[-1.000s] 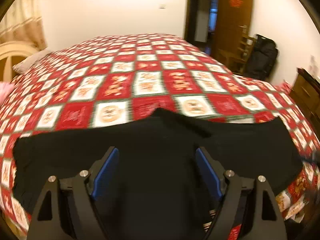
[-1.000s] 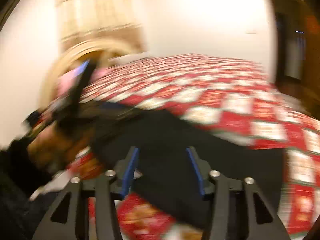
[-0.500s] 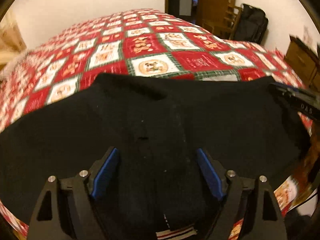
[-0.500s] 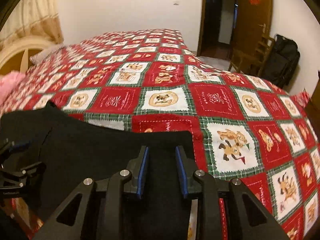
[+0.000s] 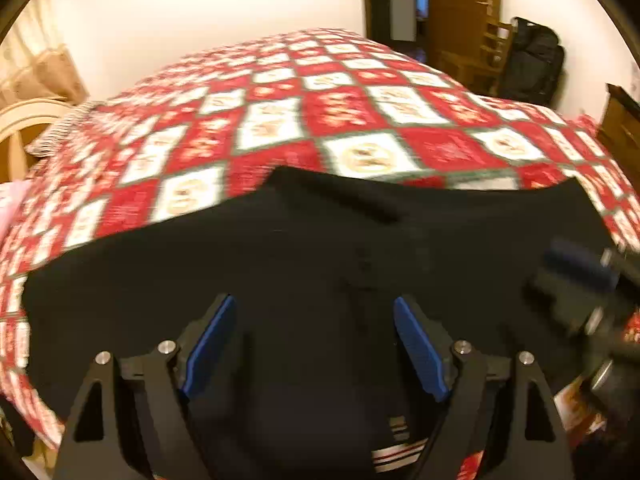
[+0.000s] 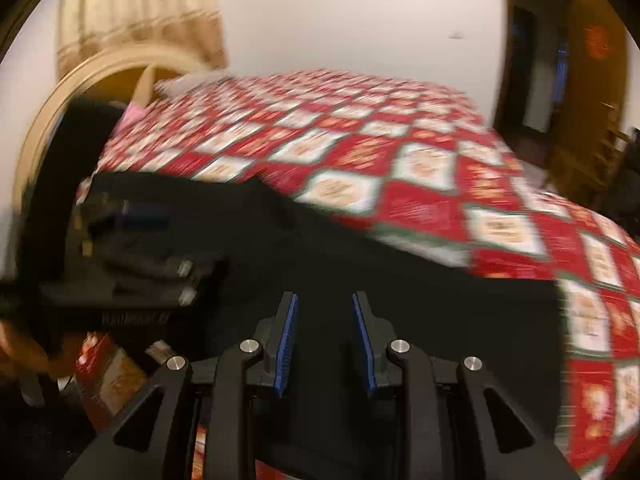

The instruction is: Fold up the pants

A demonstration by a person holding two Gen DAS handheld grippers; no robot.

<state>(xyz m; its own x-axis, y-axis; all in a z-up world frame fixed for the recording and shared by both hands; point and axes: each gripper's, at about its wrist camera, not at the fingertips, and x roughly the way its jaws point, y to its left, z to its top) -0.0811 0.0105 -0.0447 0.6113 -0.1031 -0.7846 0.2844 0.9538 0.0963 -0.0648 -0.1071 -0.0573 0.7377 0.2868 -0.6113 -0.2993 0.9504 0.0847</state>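
Black pants (image 5: 304,264) lie spread flat across the near edge of a bed with a red and white patchwork quilt (image 5: 344,120). My left gripper (image 5: 314,316) hovers over their near middle, jaws wide open and empty. My right gripper (image 6: 325,312) is over the pants (image 6: 400,300) near their right end, jaws partly open with nothing between them. Each gripper shows blurred in the other's view: the right one (image 5: 580,280) at the pants' right edge, the left one (image 6: 140,240) at the left.
A cream curved headboard (image 6: 80,92) and a pillow (image 5: 60,132) are at the bed's left. A wooden door (image 5: 460,12), a chair, a black bag (image 5: 532,64) and a dresser (image 5: 620,128) stand to the right. Curtains hang behind the headboard.
Both views have swung and blurred. The left gripper has pulled back a little from the pants. The right gripper has opened slightly and turned left, bringing the left gripper into its view.
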